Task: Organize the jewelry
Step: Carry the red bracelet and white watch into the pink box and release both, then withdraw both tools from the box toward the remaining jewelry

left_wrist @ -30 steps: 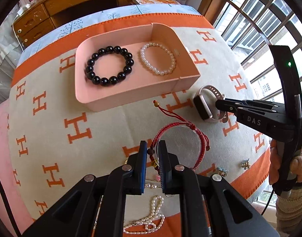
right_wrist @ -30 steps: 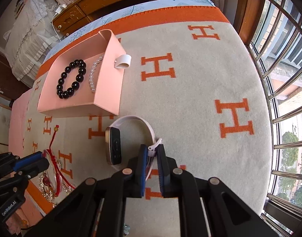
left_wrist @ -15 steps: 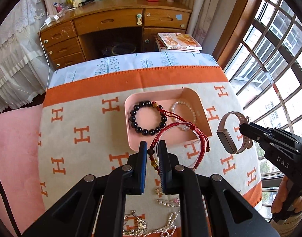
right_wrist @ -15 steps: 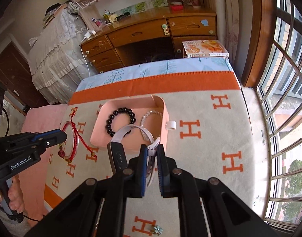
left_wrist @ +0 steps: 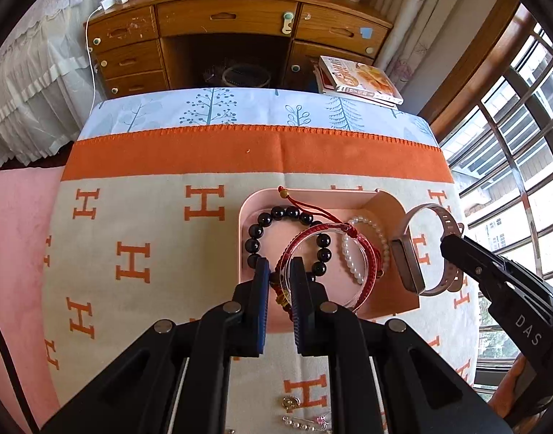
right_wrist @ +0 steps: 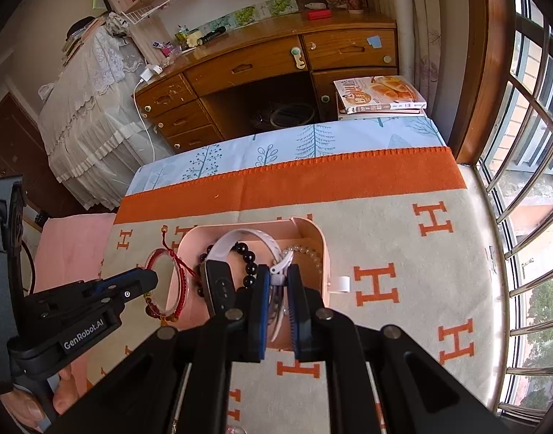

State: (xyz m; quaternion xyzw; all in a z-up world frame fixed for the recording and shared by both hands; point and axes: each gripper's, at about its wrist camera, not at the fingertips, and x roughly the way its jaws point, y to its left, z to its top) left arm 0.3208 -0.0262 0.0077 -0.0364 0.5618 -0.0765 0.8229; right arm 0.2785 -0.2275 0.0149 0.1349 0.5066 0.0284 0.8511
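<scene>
Left gripper (left_wrist: 276, 275) jaws nipped on red bracelet (left_wrist: 330, 256), hanging over pink tray (left_wrist: 392, 202). Right gripper (right_wrist: 278, 289) jaws clamped on watch (right_wrist: 218, 282) strap, also above tray. In tray: black bead bracelet (left_wrist: 254, 235), pearl bracelet (left_wrist: 363, 249). Tray on H-blanket (left_wrist: 168, 238). Loose trinkets (left_wrist: 302, 412) on blanket, nearer camera than tray. Desk (right_wrist: 262, 65) and magazine (right_wrist: 381, 94) beyond tray.
</scene>
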